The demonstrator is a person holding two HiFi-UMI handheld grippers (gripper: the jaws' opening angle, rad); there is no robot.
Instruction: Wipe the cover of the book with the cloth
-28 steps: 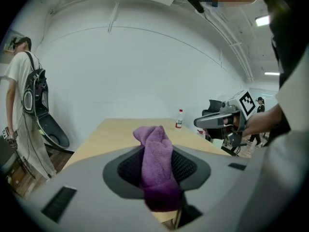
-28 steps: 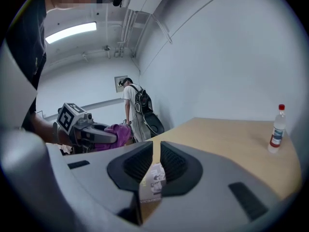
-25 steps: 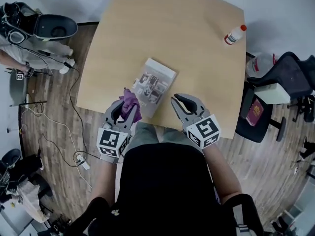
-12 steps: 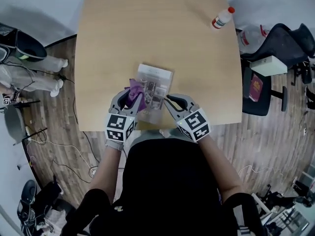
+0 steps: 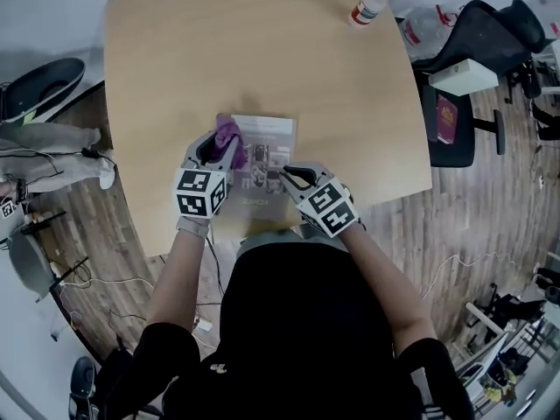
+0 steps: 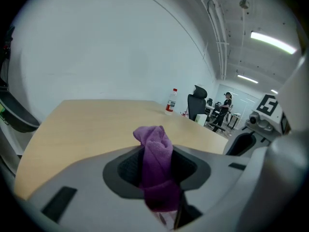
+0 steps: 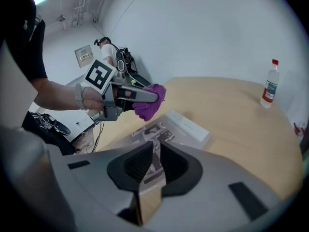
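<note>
Book (image 5: 267,156) lies flat on wooden surface (image 5: 262,51), near front edge, just in front of person. Right gripper (image 5: 287,178) pinches book's near edge, jaws pressed together on it, likely to pin book so it cannot slide under wiping. Left gripper (image 5: 219,143) clamps bunched purple cloth (image 5: 227,132), wad sticking out past jaw tips, at book's far-left corner; contact with cover unclear. Wad placement suits start of stroke across cover. Plastic bottle (image 5: 371,3) stands well apart at far corner, out of way.
</note>
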